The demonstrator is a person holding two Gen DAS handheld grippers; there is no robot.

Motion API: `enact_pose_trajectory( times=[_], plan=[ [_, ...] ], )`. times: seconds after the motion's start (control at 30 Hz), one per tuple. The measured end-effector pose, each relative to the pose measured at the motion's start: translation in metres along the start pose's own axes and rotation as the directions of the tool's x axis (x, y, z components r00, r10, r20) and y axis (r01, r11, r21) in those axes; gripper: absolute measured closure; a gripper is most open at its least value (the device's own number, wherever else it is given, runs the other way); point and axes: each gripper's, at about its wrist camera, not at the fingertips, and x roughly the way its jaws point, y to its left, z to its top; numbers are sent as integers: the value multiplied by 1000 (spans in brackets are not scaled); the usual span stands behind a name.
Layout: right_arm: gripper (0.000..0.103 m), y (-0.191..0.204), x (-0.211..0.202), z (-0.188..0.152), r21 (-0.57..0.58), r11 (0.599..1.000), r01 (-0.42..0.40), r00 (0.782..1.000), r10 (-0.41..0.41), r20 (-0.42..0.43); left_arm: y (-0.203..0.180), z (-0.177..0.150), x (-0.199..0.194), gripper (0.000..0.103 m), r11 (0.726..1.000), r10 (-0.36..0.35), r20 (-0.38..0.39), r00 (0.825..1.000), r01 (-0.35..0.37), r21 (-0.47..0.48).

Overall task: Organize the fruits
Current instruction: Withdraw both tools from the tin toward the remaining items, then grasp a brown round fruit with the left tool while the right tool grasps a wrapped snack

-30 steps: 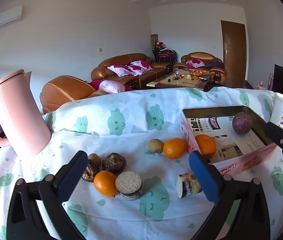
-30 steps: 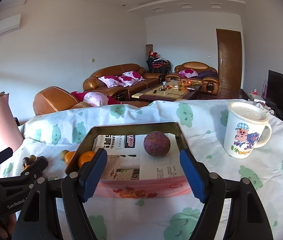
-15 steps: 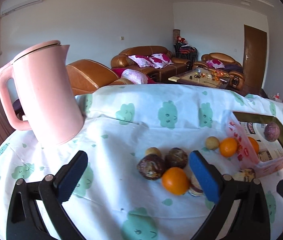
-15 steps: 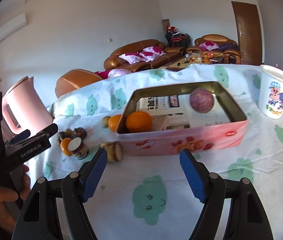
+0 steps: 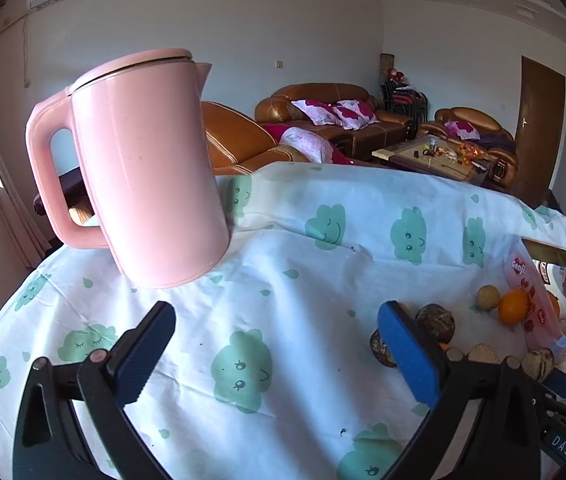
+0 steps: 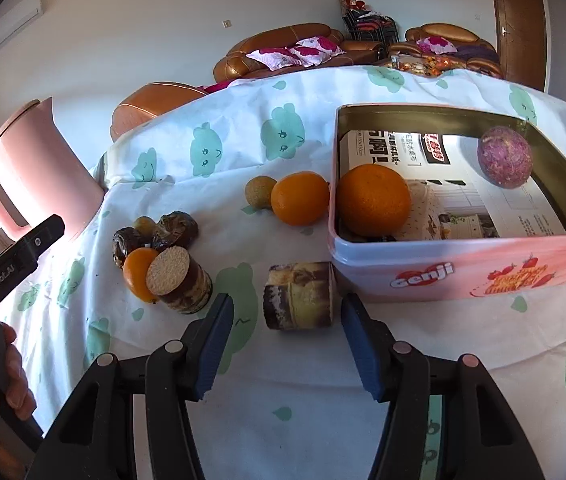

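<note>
A pink tin box [image 6: 463, 272] holds an orange [image 6: 374, 199] and a purple passion fruit [image 6: 505, 157] on a newspaper lining. Outside it lie an orange [image 6: 300, 198], a small brown fruit [image 6: 259, 192], two dark wrinkled fruits [image 6: 175, 230], another orange [image 6: 138, 274] and two cut sugarcane pieces [image 6: 181, 280] [image 6: 298, 295]. My right gripper [image 6: 283, 336] is open, just in front of the lying sugarcane piece. My left gripper [image 5: 275, 344] is open over bare tablecloth, left of the fruit cluster [image 5: 435, 322]. The box shows at the left wrist view's right edge [image 5: 523, 280].
A tall pink kettle [image 5: 143, 172] stands on the table's left, close ahead of my left gripper; it also shows in the right wrist view [image 6: 31, 176]. The table wears a white cloth with green clouds [image 5: 323, 248]. Sofas and a coffee table stand behind.
My left gripper has swung left toward the kettle, away from the fruit. My right gripper has moved left and down, from the box to the lying sugarcane piece.
</note>
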Motion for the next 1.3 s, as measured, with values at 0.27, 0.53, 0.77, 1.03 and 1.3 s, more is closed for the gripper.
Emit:
enact_pose_trajectory(
  times=[0.27, 0.53, 0.77, 1.03, 1.3],
  plan=[
    [69, 14, -7, -2, -89, 993, -74, 997, 75, 5, 17, 0, 8, 0, 999, 4, -30, 1000, -6, -48],
    [69, 28, -53, -1, -166, 980, -107, 971, 139, 194, -14, -7, 22, 4, 982, -179, -73, 981, 174, -69],
    [69, 26, -55, 4, -159, 982, -101, 968, 133, 211, -43, -9, 53, 24, 977, -211, -188, 959, 201, -67],
    [69, 20, -53, 1, -139, 983, -119, 971, 145, 192, -34, -15, 55, 66, 950, -302, -200, 932, 279, -137],
    [69, 12, -66, 5, -131, 987, -98, 957, 130, 260, -11, -14, 19, 66, 957, -242, -5, 970, 238, -168]
  ],
)
